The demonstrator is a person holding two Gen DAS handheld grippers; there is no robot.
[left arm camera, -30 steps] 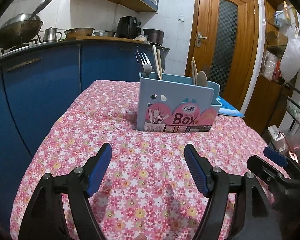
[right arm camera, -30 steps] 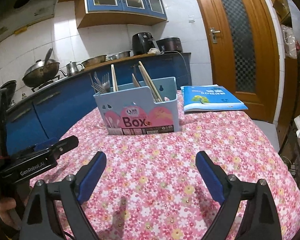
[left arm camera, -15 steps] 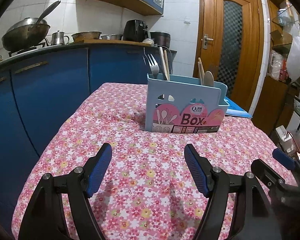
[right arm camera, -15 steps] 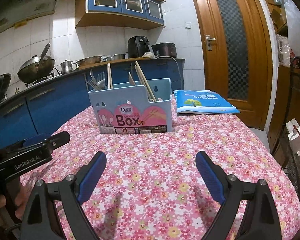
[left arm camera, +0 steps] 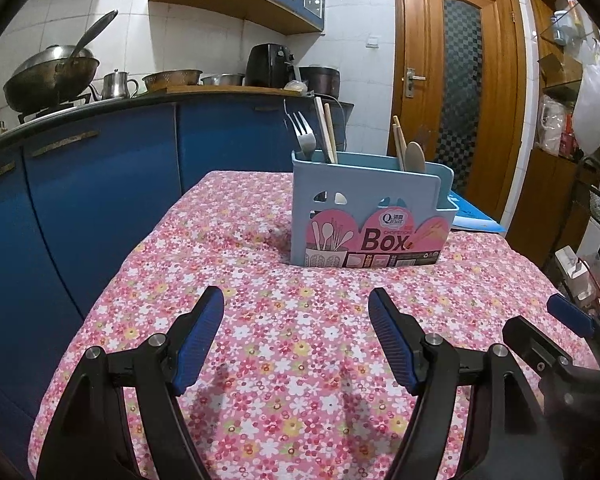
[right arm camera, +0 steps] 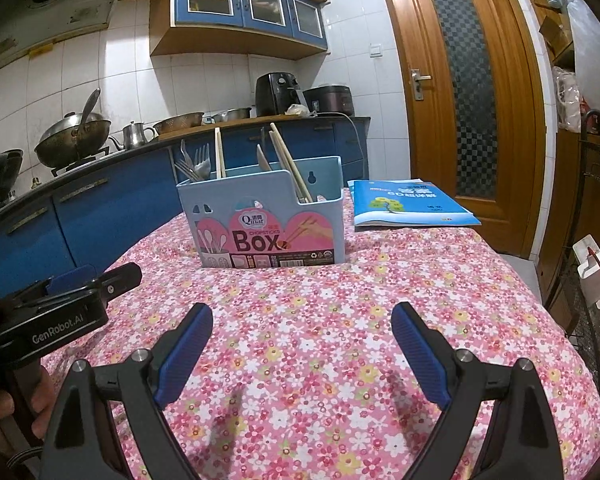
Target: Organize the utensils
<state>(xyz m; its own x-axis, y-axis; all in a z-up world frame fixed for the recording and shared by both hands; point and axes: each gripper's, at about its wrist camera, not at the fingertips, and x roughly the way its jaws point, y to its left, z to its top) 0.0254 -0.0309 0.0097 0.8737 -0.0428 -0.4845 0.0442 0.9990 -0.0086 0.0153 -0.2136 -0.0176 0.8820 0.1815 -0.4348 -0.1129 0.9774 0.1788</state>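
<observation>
A light blue chopsticks box (left arm camera: 364, 216) (right arm camera: 266, 220) stands upright on the floral tablecloth (left arm camera: 268, 320) (right arm camera: 340, 320), well ahead of both grippers. Forks (left arm camera: 304, 136) (right arm camera: 196, 164), chopsticks (left arm camera: 326, 128) (right arm camera: 290, 164) and a spoon (left arm camera: 415, 156) stick up out of its compartments. My left gripper (left arm camera: 296, 334) hovers open over bare cloth, nothing between its blue pads. My right gripper (right arm camera: 302, 348) is open too, with nothing held. Each gripper shows at the edge of the other's view.
A blue book (right arm camera: 408, 202) lies on the table behind and right of the box. Blue kitchen cabinets (left arm camera: 100, 184) with a wok (left arm camera: 52, 76) and pots run along the left. A wooden door (right arm camera: 468, 80) and a wire rack (left arm camera: 596, 216) are on the right.
Both views have tilted slightly, so the box sits a little lower and further right in the left wrist view. Both grippers stay open and nothing on the table has moved.
</observation>
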